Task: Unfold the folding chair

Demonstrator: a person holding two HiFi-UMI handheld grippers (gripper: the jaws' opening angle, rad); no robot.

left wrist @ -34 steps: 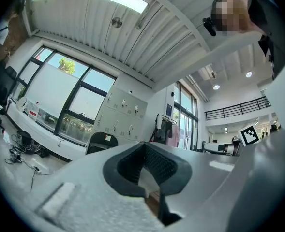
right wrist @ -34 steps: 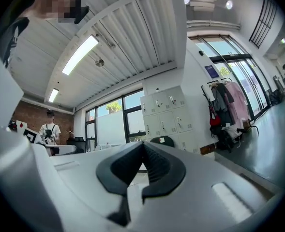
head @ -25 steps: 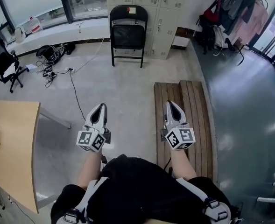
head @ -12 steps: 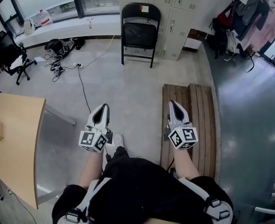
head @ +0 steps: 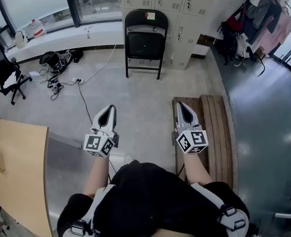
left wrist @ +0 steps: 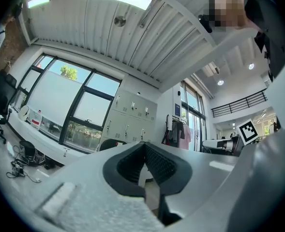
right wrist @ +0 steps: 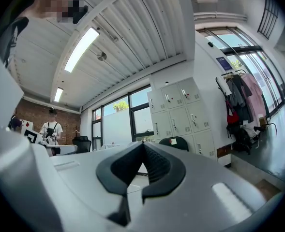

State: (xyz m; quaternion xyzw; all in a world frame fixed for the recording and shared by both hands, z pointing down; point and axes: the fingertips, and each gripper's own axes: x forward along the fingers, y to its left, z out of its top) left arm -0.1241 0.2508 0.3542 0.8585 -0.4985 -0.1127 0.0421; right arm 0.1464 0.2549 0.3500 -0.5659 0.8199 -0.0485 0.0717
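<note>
The black folding chair [head: 145, 42] stands folded on the far side of the room, upright against a bank of pale metal lockers [head: 182, 4], its seat panel flat within the frame and a small label on the top of its backrest. It is well apart from both grippers, with open concrete floor [head: 135, 98] between. The left gripper [head: 109, 109] and the right gripper [head: 181, 104] are held side by side in front of the person, both pointing toward the chair. In the left gripper view and in the right gripper view alike the jaws are closed tip to tip with nothing between them, and the rounded top of the chair shows just past the jaws. In the head view the right gripper hangs over the near left part of a slatted wooden pallet [head: 215, 127] that lies flat on the floor; the left gripper hangs over bare concrete. To the left of the chair a long white window ledge [head: 61, 38] runs under dark-framed windows, and below it lie tangled cables [head: 56, 80] on the floor, with a black office chair [head: 2, 70] farther left. A light wooden desk [head: 21, 181] fills the near left corner. At the far right, clothes hang on a rack [head: 266, 14] – jackets and bags crowded together.
</note>
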